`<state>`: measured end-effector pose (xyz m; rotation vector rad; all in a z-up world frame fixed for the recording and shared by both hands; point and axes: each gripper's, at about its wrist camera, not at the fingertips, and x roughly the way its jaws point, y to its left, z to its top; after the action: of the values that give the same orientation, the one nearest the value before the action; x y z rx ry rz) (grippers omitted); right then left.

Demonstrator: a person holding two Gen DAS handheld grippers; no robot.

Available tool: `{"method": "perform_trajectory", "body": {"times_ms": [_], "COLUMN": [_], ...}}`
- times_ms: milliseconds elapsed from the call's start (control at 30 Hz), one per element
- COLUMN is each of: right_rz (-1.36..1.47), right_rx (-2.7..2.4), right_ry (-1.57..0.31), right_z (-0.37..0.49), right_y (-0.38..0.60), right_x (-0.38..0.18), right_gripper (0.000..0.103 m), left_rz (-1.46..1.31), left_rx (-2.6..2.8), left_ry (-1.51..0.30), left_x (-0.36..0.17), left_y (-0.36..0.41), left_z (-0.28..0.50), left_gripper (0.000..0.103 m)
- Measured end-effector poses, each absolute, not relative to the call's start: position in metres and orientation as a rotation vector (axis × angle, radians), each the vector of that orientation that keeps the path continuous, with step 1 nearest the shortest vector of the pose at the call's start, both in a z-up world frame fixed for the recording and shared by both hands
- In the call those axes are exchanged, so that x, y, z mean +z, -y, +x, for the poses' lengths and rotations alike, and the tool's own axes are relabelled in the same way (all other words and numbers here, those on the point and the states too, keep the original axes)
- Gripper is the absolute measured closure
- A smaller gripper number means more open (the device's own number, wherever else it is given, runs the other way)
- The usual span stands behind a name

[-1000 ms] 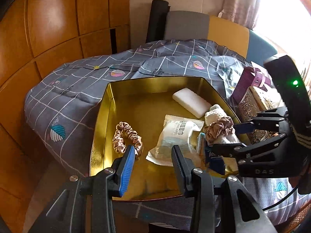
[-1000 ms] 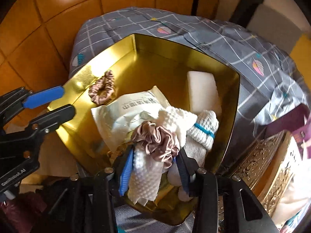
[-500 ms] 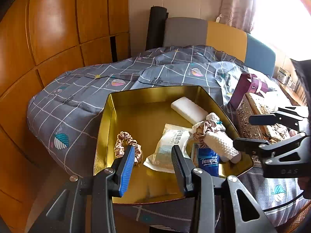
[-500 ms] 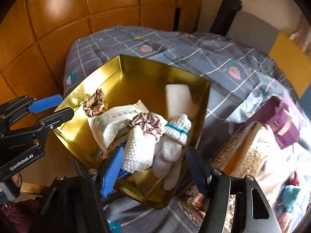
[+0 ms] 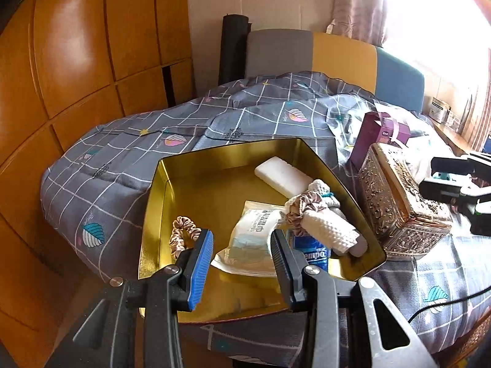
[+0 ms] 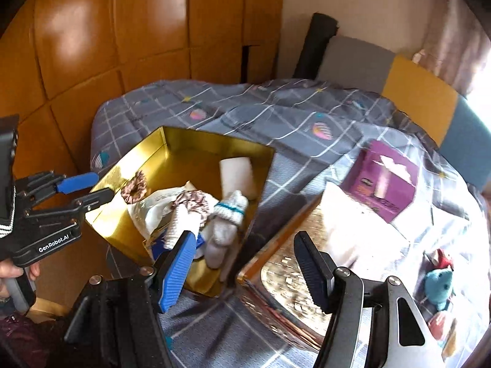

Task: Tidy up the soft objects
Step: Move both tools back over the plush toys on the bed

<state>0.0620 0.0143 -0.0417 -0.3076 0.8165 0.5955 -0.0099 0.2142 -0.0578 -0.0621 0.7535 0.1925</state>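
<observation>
A gold tray (image 5: 153, 202) lies on the bed. In it are a loose pink scrunchie (image 5: 181, 233), a white block (image 5: 282, 174), a wipes packet (image 5: 254, 236), a blue tissue pack (image 5: 313, 253) and a rolled white towel (image 5: 331, 228) ringed by a second scrunchie (image 5: 299, 211). The right wrist view also shows a white sock (image 6: 227, 217) with a teal stripe beside the towel. My left gripper (image 5: 242, 251) hangs open and empty over the tray's near edge. My right gripper (image 6: 245, 260) is open and empty, back from the tray's (image 6: 135, 159) corner and above an ornate box.
An ornate golden box (image 5: 399, 202) stands right against the tray's right side, with a purple box (image 5: 377, 135) behind it. A blue plush toy (image 6: 438, 285) lies at the far right. The grey checked quilt (image 5: 122, 165) covers the bed; wooden panels rise at the left.
The right gripper opened and let go of the towel roll with its scrunchie, then drew back up and to the right. The roll now rests in the tray. The left gripper rose slightly.
</observation>
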Motion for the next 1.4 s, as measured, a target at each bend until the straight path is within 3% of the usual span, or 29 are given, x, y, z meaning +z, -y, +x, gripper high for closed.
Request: {"method": "perform_trajectory", "body": {"times_ms": [867,1400], "right_rz": [0.012,0.289], "right_rx": [0.034,-0.423], "right_ry": [-0.824,-0.865], "right_z": [0.094,0.105], "right_y": [0.215,0.396], "right_x": [-0.035,-0.096], "right_gripper": [0.034,0.033], "left_rz": [0.082,0.234], "left_rx": [0.07,-0.09], "left_ry": [-0.691,-0.621], "left_x": [-0.023,0.01], "left_y": [-0.15,-0.066], "left_z": [0.005,0.035], "left_gripper": [0.064,0.064]}}
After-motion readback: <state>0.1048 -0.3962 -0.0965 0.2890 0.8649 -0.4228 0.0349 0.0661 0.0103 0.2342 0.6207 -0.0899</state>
